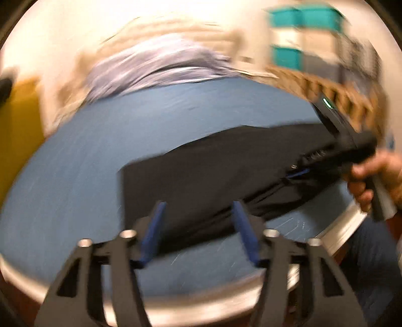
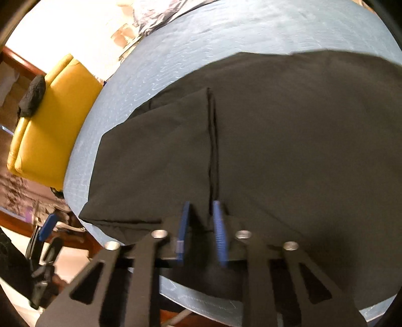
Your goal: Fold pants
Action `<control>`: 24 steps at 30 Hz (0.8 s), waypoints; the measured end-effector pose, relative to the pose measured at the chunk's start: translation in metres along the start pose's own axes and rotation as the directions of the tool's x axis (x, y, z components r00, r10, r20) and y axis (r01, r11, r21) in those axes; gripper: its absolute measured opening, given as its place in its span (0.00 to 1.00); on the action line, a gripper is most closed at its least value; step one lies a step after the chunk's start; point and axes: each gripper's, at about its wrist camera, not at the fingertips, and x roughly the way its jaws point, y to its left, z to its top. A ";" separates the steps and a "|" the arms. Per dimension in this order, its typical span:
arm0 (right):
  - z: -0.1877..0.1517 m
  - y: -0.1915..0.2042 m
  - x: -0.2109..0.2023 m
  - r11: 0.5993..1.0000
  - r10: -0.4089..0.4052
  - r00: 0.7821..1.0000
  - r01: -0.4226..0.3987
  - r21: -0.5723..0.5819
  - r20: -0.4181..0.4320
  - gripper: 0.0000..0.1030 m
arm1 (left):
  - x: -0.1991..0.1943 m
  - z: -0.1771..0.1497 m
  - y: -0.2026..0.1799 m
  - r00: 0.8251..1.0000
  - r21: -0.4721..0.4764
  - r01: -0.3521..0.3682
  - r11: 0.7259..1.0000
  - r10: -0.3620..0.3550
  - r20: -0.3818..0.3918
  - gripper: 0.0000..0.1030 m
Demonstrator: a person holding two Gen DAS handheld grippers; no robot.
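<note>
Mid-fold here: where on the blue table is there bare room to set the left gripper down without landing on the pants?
Bare blue table lies left of the black pants, out to the table's edge, and in a band behind them toward the rumpled cloth. The right side is crowded: the right gripper is at the pants there. The left gripper hangs open.

pants (image 2: 289, 140): black, plain | bench (image 2: 251, 32): blue cover, faint grid weave | left claw (image 1: 198, 226): black frame, blue fingers | right claw (image 2: 201, 223): same | chair (image 2: 50, 125): yellow | bins (image 1: 306, 17): teal
</note>
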 end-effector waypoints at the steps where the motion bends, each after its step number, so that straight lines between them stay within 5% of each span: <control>1: -0.002 -0.004 -0.004 1.000 0.006 1.000 -0.006 0.013 0.006 0.08 | 0.011 0.008 -0.025 1.000 0.117 0.014 0.993 -0.015 0.012 0.40; 6: -0.014 -0.014 -0.023 0.999 0.018 0.999 -0.019 0.033 0.038 0.08 | 0.061 0.011 -0.098 1.000 0.453 -0.020 0.891 0.015 0.015 0.39; 10: -0.026 -0.021 -0.046 0.999 0.018 0.996 -0.022 0.045 0.089 0.22 | 0.079 0.014 -0.105 0.999 0.471 -0.038 0.881 0.035 0.015 0.34; 12: -0.032 -0.026 -0.054 0.998 0.022 0.994 -0.028 0.059 0.103 0.29 | 0.089 0.003 -0.117 0.998 0.546 -0.063 0.836 0.068 0.012 0.34; 15: -0.038 -0.031 -0.064 0.997 0.039 0.991 -0.047 0.065 0.127 0.41 | 0.100 -0.009 -0.128 0.994 0.579 -0.092 0.810 0.104 0.013 0.32; 18: -0.038 -0.035 -0.072 0.996 0.047 0.989 -0.057 0.068 0.141 0.45 | 0.106 -0.011 -0.132 0.992 0.575 -0.108 0.811 0.123 0.014 0.07; 21: -0.035 -0.040 -0.080 0.996 0.049 0.987 -0.060 0.071 0.153 0.49 | 0.089 -0.009 -0.146 0.989 0.582 -0.149 0.799 0.130 0.075 0.00; 24: -0.032 -0.041 -0.081 0.995 0.050 0.987 -0.062 0.075 0.150 0.49 | 0.091 -0.014 -0.159 0.992 0.608 -0.121 0.785 0.114 0.051 0.00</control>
